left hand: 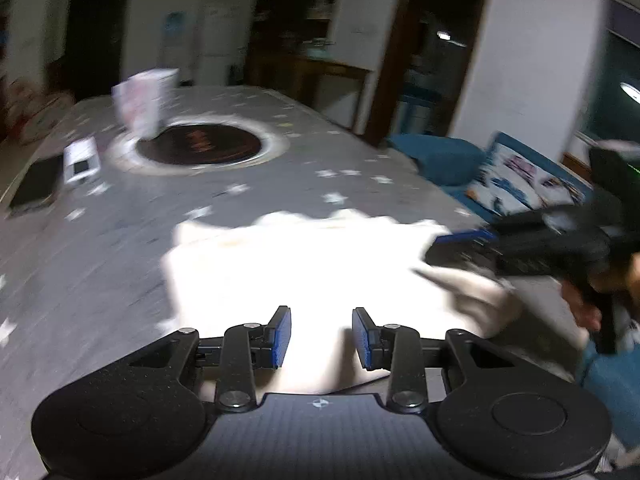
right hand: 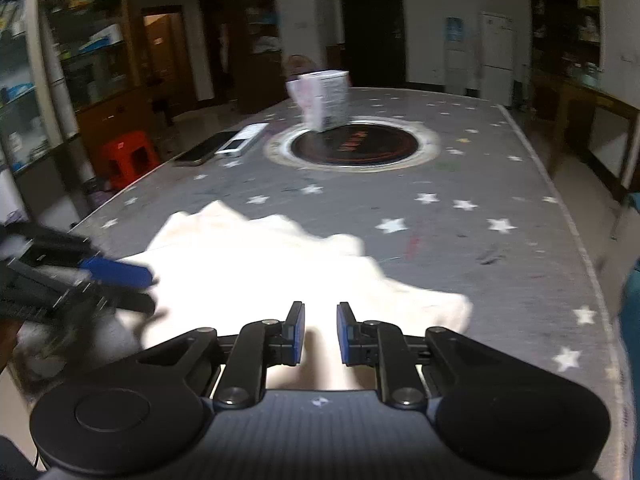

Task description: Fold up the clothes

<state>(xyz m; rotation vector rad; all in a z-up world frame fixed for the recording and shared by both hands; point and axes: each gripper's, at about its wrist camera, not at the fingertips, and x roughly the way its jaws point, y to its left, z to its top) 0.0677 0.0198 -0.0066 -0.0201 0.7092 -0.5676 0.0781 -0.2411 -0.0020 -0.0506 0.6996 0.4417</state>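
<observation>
White garment (right hand: 280, 276) lies crumpled on near end of star-patterned surface (right hand: 460, 184). Left tongs (left hand: 321, 338) and right tongs (right hand: 321, 334) both parted, empty, above cloth.

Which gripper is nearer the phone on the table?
Left. The phone lies far-left on the table; the left gripper sits on that side, the right gripper farther across the white cloth.

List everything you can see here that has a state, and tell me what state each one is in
white garment: lying bunched on the table, not neatly folded.
left gripper: open, over the garment's near edge.
right gripper: open, fingers either side of the cloth.
phone: flat, screen dark.
white box: upright by the round hob.
door: too dark to tell.
</observation>
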